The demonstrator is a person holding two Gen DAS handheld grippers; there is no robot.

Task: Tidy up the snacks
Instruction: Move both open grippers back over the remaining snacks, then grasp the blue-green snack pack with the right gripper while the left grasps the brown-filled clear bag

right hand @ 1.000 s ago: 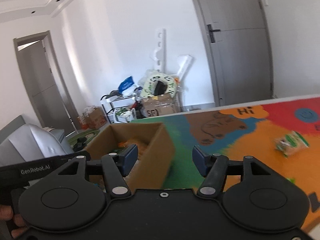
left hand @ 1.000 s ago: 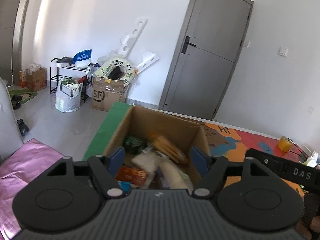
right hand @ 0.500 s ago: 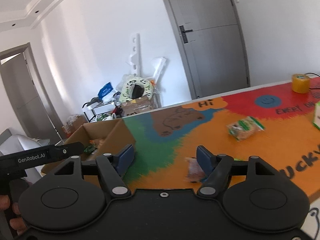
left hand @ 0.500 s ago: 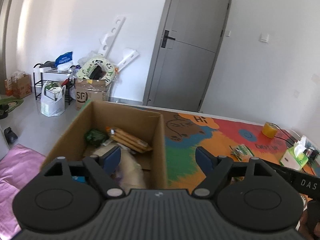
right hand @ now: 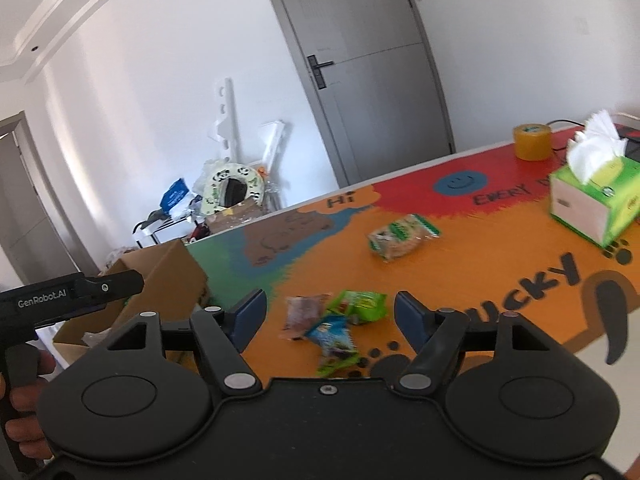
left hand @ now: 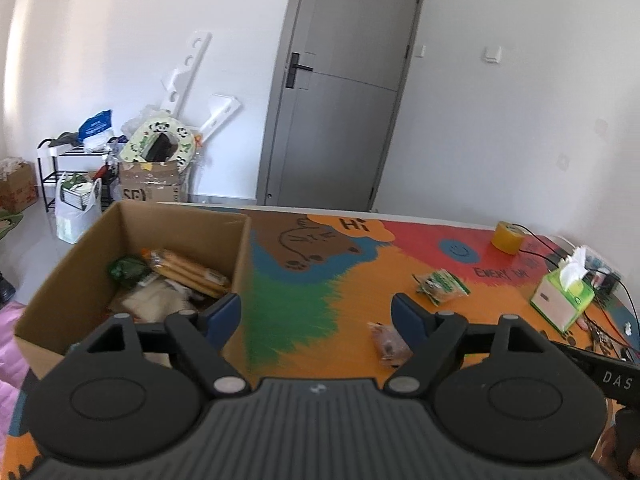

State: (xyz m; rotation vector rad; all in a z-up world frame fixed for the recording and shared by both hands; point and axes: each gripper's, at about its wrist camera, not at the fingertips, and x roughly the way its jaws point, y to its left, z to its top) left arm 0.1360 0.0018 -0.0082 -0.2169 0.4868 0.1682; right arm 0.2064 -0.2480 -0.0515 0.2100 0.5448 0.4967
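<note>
A cardboard box [left hand: 240, 248] holding several snack packs stands at the table's left end; it also shows in the right wrist view [right hand: 176, 276]. My left gripper [left hand: 316, 312] is open and empty, above the table just right of the box. My right gripper [right hand: 330, 312] is open and empty above three loose packs: a brown one [right hand: 301, 312], a green one [right hand: 360, 304] and a blue one [right hand: 334, 334]. A green-and-white cracker pack [right hand: 402, 236] lies farther back; it also shows in the left wrist view [left hand: 440, 286], with the brown pack [left hand: 386, 346] nearer.
A green tissue box [right hand: 596, 204] and a yellow tape roll [right hand: 532, 142] sit at the right, with cables [left hand: 600, 332] at the far edge. The table wears a colourful mat [right hand: 480, 264]. Clutter and a grey door [left hand: 344, 88] stand behind.
Both grippers have swung right, away from the box and over the mat. The loose packs have come into the right wrist view. Both stay open.
</note>
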